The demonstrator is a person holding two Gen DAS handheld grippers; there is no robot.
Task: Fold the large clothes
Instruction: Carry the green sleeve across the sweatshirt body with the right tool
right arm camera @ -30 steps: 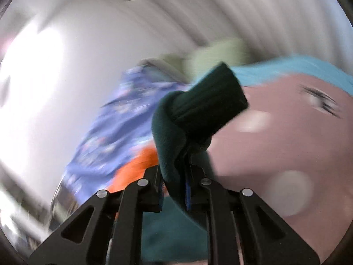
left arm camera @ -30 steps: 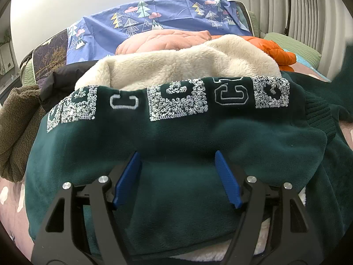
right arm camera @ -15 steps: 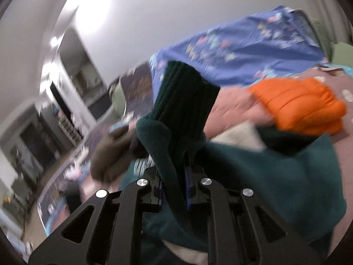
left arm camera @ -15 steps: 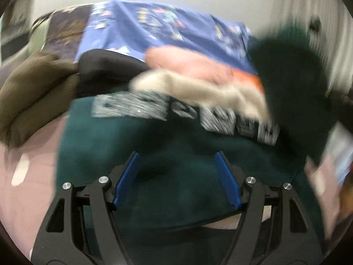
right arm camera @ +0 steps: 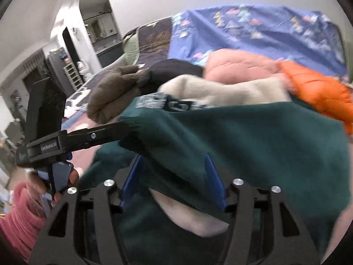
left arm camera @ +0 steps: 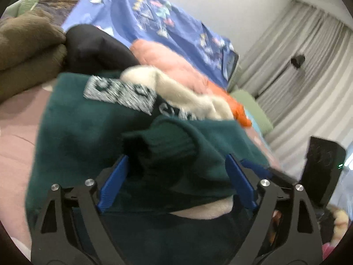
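A dark green sweatshirt (left arm camera: 72, 132) with white letters and a cream fleece lining lies on the pink bedspread (left arm camera: 17, 128). Its sleeve, ending in a ribbed cuff (left arm camera: 167, 145), is folded across the body. My left gripper (left arm camera: 176, 156) hangs over that cuff; its jaws are opening wide and the blue pads stand clear of the cloth. My right gripper (right arm camera: 173, 156) has the sleeve (right arm camera: 176, 137) between its pads, and its jaws are opening too, no longer pinching it. One of the left gripper's fingers (right arm camera: 99, 135) reaches the cuff from the left, held by a hand in a pink sleeve (right arm camera: 24, 212).
Behind the sweatshirt lie a brown garment (left arm camera: 26, 44), a black one (left arm camera: 92, 46), a pink jacket (left arm camera: 167, 61) and an orange jacket (right arm camera: 320, 88). A blue patterned sheet (right arm camera: 253, 28) lies at the back. Curtains (left arm camera: 308, 66) hang at the right.
The right gripper swung the pinched sleeve cuff from the bedside over onto the sweatshirt's body and parted its jaws. The left gripper rolled, shifted sideways, and its jaws widened.
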